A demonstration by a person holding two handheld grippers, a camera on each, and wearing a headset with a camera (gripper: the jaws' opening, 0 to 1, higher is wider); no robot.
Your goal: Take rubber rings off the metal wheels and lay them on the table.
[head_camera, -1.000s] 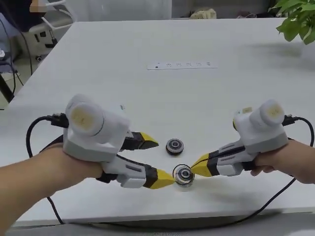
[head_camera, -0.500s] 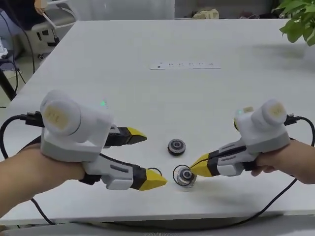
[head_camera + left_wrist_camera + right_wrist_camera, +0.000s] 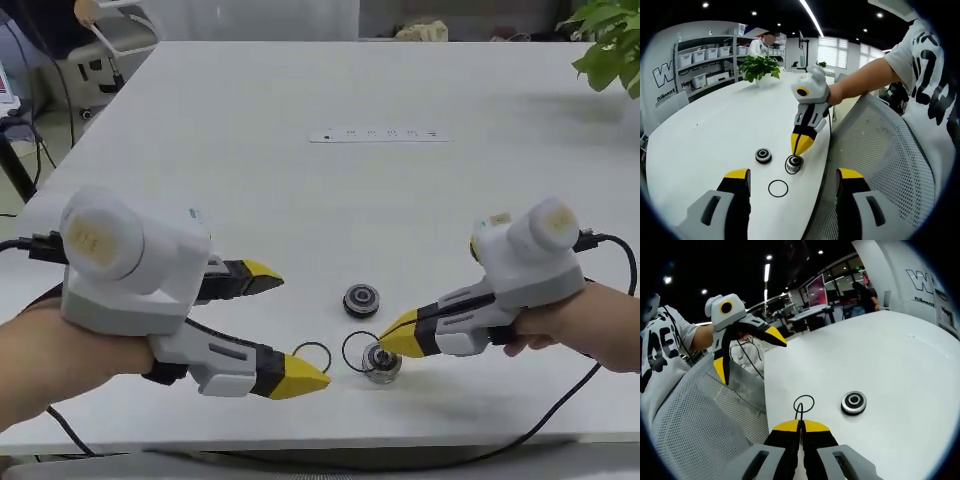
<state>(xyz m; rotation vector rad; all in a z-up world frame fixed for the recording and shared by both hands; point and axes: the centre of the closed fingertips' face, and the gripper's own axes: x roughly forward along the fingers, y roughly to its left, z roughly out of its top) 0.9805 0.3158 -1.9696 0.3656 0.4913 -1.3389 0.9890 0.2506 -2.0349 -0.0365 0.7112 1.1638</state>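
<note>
Your left gripper [image 3: 282, 322] hangs released over the near edge of the white bench [image 3: 300, 180], its yellow-tipped jaws spread wide and empty. A rubber ring [image 3: 312, 357] lies flat on the bench just beside the lower jaw tip, apart from both wheels. In the left gripper view that ring [image 3: 778, 188] rests ahead of the open jaws, between them.

Your right gripper [image 3: 398, 337] is clenched, jaws pressed together, with its tip at a metal wheel [image 3: 381, 364] close to the bench's front edge. A second ring [image 3: 360, 351] loops loosely about that wheel, hanging off it on the side toward the left gripper. In the right gripper view a thin black strand runs from the closed tips up to a ring loop. Whether the jaws actually pinch rubber cannot be told.

The other wheel [image 3: 361, 300], dark-rimmed, sits just beyond the first, apart from both grippers. A white power strip [image 3: 380, 135] lies farther back at mid-bench. The leaves of a potted plant [image 3: 605, 45] show at the far right corner.
</note>
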